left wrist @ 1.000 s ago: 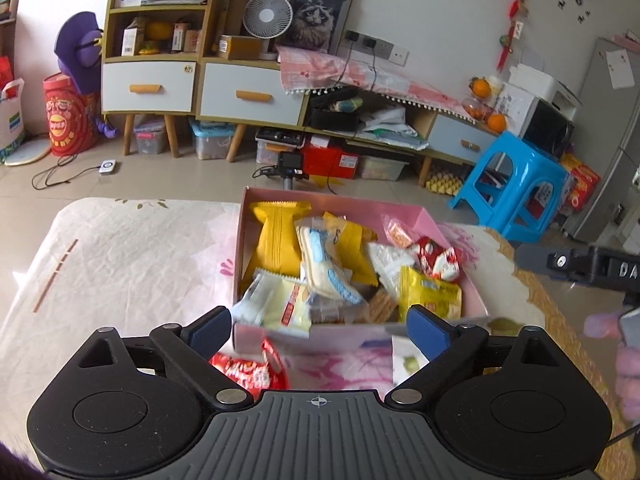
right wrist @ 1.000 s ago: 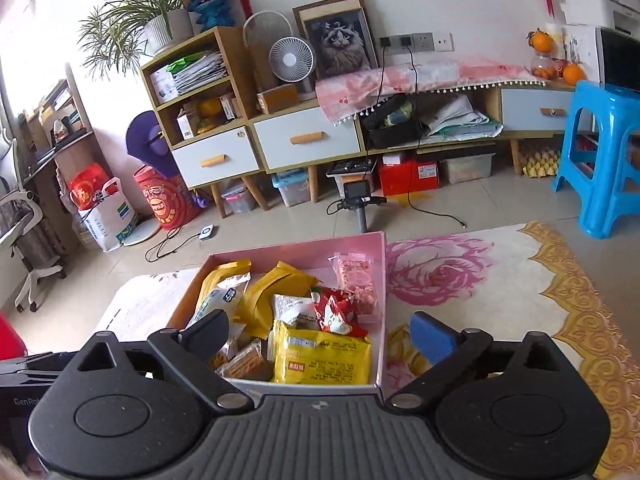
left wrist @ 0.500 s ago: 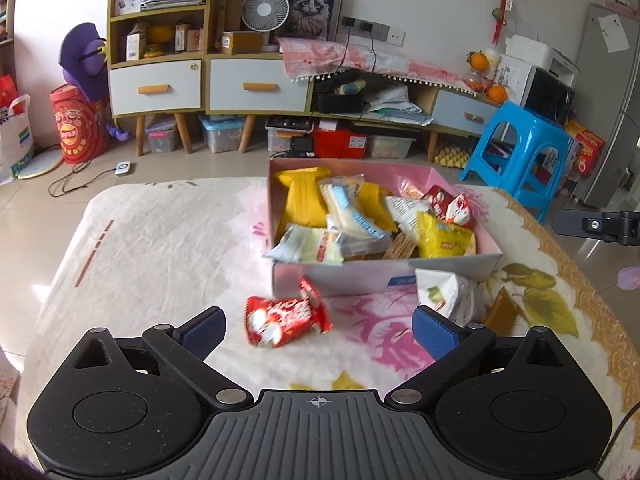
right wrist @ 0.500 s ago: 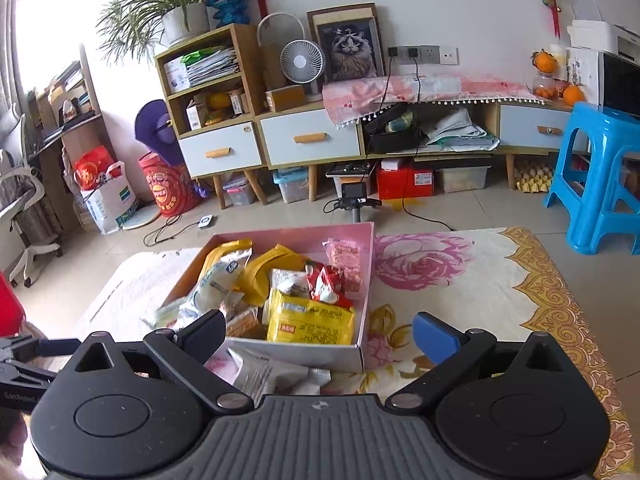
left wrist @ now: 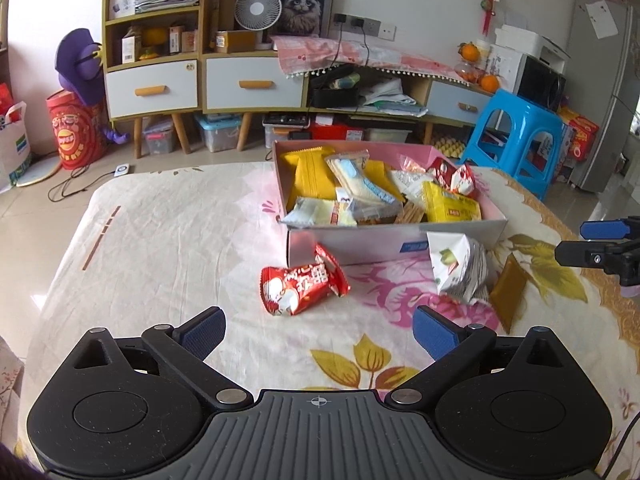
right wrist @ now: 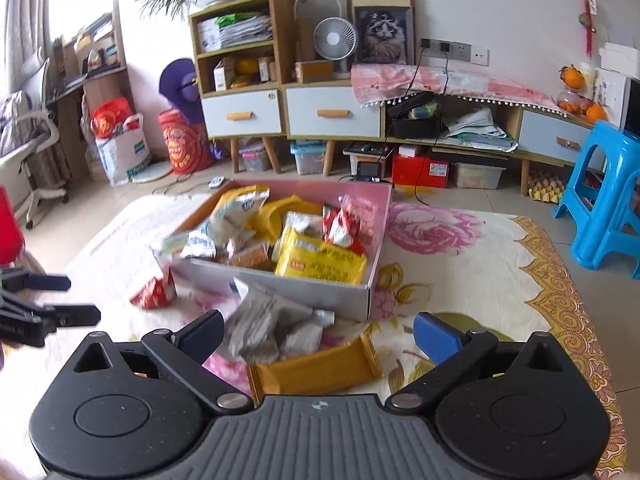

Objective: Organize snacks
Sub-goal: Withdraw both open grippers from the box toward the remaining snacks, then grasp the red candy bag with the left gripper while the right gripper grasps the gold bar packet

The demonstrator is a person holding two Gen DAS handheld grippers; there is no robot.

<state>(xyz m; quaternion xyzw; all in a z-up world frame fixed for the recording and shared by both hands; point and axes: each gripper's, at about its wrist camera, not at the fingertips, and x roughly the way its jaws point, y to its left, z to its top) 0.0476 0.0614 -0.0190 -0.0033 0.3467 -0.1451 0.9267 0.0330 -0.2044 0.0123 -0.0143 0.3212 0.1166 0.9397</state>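
A: Left wrist view: the left gripper (left wrist: pixel 318 330) hangs above the floral cloth of the table (left wrist: pixel 160 240), its blue-padded jaws spread wide with nothing between them.

B: And the snacks?

A: Most sit piled in the pink box (left wrist: pixel 384 236): yellow packs, a blue-and-white one, a red-and-white one at the far right corner. Three lie outside. The red snack packet (left wrist: pixel 302 286) rests on the cloth just in front of the box, one end touching its near wall. The white-and-green packet (left wrist: pixel 458 268) leans at the box's near right corner, and the flat orange-brown packet (left wrist: pixel 508 292) lies just beside it.

B: What does the right wrist view add?

A: The right gripper (right wrist: pixel 318 332) is also spread wide and empty. The orange-brown packet lies on the cloth right below it, with the crinkled white packet, blurred here, between it and the box. The left gripper shows at that frame's left edge, near the red packet
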